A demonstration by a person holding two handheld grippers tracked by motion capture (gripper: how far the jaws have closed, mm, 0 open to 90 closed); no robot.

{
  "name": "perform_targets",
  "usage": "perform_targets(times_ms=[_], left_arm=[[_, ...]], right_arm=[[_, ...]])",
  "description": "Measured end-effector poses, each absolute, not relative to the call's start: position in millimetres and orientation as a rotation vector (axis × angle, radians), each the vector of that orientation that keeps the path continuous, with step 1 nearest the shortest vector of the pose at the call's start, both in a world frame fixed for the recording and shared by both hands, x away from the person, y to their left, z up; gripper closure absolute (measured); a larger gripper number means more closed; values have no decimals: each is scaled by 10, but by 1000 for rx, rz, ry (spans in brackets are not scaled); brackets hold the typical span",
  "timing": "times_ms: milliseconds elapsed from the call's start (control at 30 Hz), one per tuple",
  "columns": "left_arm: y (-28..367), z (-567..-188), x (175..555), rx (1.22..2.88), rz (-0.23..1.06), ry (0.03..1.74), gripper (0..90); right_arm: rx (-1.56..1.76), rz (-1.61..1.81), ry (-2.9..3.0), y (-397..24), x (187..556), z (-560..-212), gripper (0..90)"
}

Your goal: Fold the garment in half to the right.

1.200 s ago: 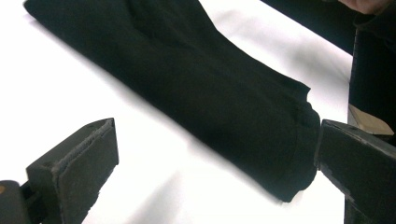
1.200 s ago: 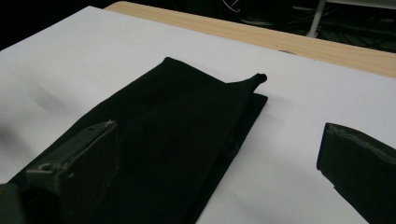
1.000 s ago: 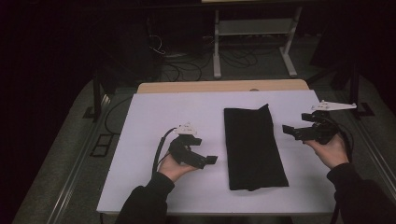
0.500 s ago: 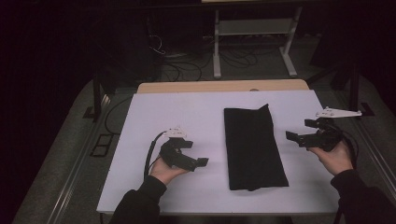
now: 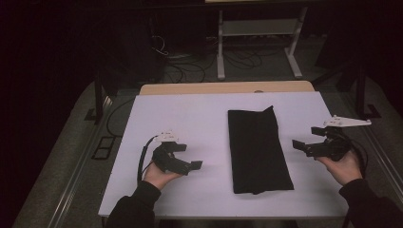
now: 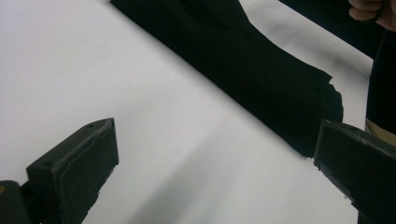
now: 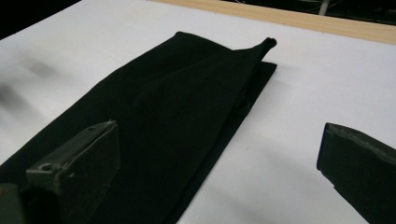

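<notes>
Both sets of jaws gape wide and empty — left gripper point(image 5: 196, 165) at 9 o'clock, right gripper point(image 5: 298, 145) at 3 o'clock of the folded black cloth point(image 5: 258, 148) lying flat mid-table point(image 5: 190, 118) — so come in low and pinch one edge cleanly.

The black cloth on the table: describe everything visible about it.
The black cloth is a matte, soft-looking fabric folded into a long narrow strip, lying flat on the white table and running from the near edge toward the far side. Overlapping layers show along its length, and one far corner sticks up in a small point. It lies between the left gripper and right gripper; both have open jaws and neither touches it.
</notes>
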State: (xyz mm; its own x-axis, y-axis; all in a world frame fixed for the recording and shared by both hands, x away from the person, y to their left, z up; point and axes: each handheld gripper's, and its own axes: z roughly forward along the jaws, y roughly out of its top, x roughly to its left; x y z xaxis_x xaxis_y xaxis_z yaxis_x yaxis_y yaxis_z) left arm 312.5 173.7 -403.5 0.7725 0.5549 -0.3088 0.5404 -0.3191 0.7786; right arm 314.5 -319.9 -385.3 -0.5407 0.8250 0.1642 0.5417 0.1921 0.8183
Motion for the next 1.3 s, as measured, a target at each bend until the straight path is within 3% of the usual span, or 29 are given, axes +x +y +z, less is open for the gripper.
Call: perform_targets(times_ms=[1300], left_arm=[[2487, -4139, 2975, 1851, 201, 961, 0]], right_arm=[[1275, 1284, 2205, -3190, 2752, -4145, 0]])
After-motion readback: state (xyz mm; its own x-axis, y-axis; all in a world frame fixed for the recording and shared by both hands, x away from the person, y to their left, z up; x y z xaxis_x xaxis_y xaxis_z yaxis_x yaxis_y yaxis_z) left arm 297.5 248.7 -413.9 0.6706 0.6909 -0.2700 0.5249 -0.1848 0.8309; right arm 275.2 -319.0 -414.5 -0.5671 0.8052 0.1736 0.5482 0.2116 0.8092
